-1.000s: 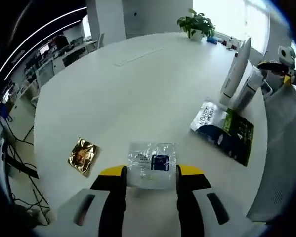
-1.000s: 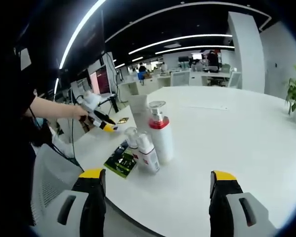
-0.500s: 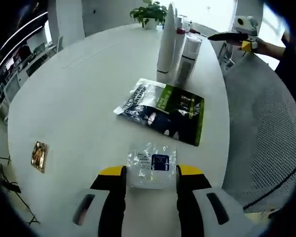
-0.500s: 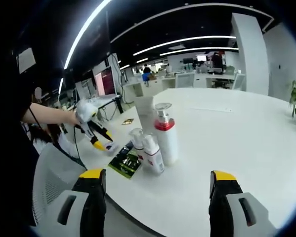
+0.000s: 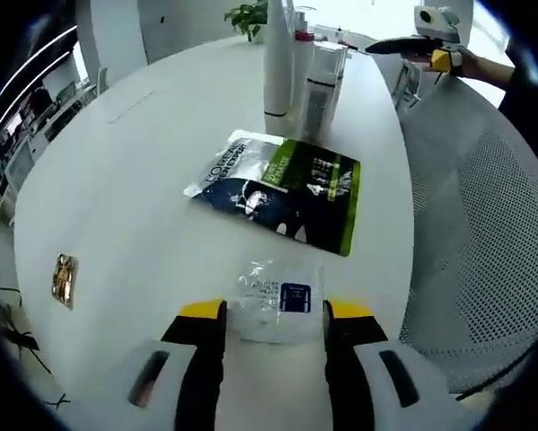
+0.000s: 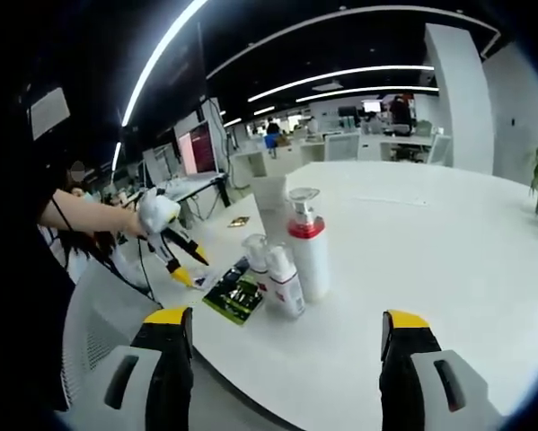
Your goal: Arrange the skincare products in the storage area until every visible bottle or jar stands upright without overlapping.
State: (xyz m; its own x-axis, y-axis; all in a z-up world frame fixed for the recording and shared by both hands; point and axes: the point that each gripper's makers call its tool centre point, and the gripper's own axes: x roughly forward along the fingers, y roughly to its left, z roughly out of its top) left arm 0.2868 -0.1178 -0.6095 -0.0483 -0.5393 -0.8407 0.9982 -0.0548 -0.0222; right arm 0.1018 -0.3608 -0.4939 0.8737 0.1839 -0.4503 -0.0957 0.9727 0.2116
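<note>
Between the left gripper's [image 5: 264,312] part-open jaws lies a clear sachet [image 5: 277,298] on the white table [image 5: 143,180], apparently ungripped. Bottles [image 5: 295,63] stand upright beyond a flat green pouch [image 5: 282,189]; the right gripper [image 6: 286,337] gapes empty, farther off.

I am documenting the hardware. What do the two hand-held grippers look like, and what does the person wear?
Each gripper, left gripper and right gripper, has two black jaws with yellow tips rising from a light grey body with dark slots. Seen from outside, the left gripper has a white housing. A dark short sleeve covers the upper arm.
</note>
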